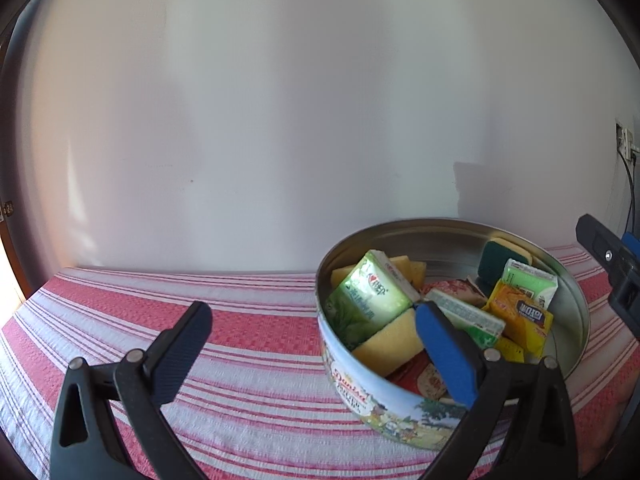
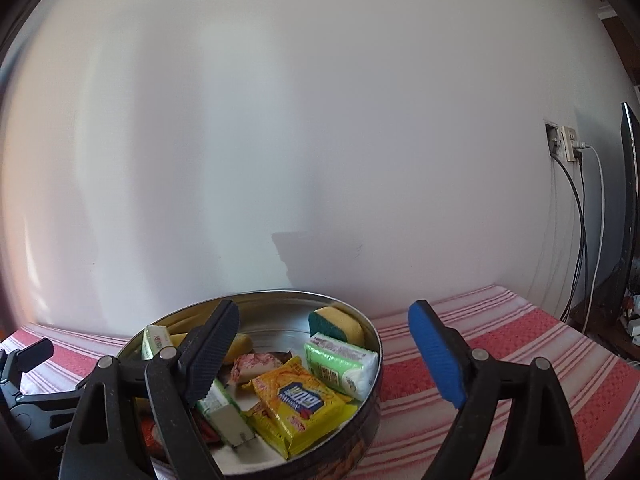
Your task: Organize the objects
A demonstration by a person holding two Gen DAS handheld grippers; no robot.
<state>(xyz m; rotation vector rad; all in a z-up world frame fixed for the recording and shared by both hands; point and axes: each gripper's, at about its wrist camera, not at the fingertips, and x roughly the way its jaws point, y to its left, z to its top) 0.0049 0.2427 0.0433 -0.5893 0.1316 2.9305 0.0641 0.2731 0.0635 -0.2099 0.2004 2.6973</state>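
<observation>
A round metal cookie tin (image 1: 436, 236) stands on the striped cloth, filled with green tissue packs (image 1: 370, 298), yellow sponges (image 1: 394, 346), a yellow snack pack (image 1: 520, 316) and a green-backed sponge (image 1: 500, 258). My left gripper (image 1: 316, 344) is open and empty, its blue finger (image 1: 444, 354) over the tin's near wall. In the right wrist view the tin (image 2: 372, 336) sits lower left with the yellow pack (image 2: 300, 396) and tissue pack (image 2: 340, 364). My right gripper (image 2: 324, 356) is open and empty, straddling the tin's right rim.
A red-and-white striped tablecloth (image 1: 248, 332) covers the table up to a white wall. A wall socket with cables (image 2: 568, 148) and a dark screen edge (image 2: 630, 184) stand at the right. The right gripper's body (image 1: 612, 264) shows at the left view's right edge.
</observation>
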